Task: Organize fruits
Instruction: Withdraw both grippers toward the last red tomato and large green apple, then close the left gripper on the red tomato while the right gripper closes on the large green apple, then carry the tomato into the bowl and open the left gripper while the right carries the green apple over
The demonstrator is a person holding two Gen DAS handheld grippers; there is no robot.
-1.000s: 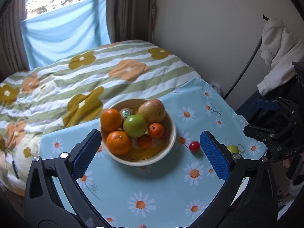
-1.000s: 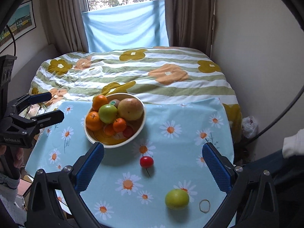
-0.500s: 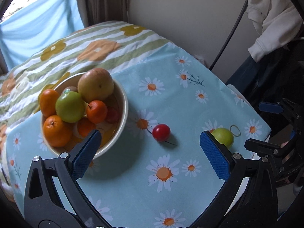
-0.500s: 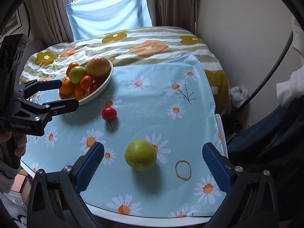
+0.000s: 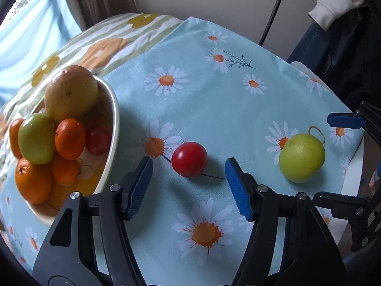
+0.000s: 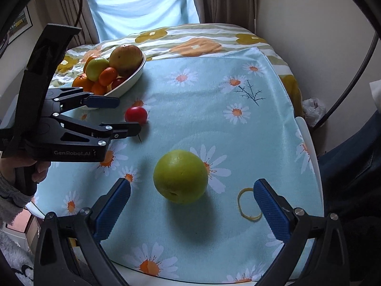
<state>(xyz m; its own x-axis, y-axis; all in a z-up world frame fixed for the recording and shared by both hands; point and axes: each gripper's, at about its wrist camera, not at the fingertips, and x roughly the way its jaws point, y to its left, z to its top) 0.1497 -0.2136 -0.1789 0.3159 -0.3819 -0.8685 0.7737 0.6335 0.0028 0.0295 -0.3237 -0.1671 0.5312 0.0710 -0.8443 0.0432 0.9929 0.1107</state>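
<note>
While the left gripper comes down with its jaws half closed and nothing pressed between them, the red fruit lies on the cloth just ahead of the two pads, a little nearer to the left one. These jaws have just been closing, but the pads do not touch the fruit yet. I think it is better to push forward until the fruit sits fully between the pads, then close slowly, because such a round fruit can roll away. The right gripper is wide open, and the green fruit lies just ahead of its jaws, untouched. The bowl is beyond the left jaw.
</note>
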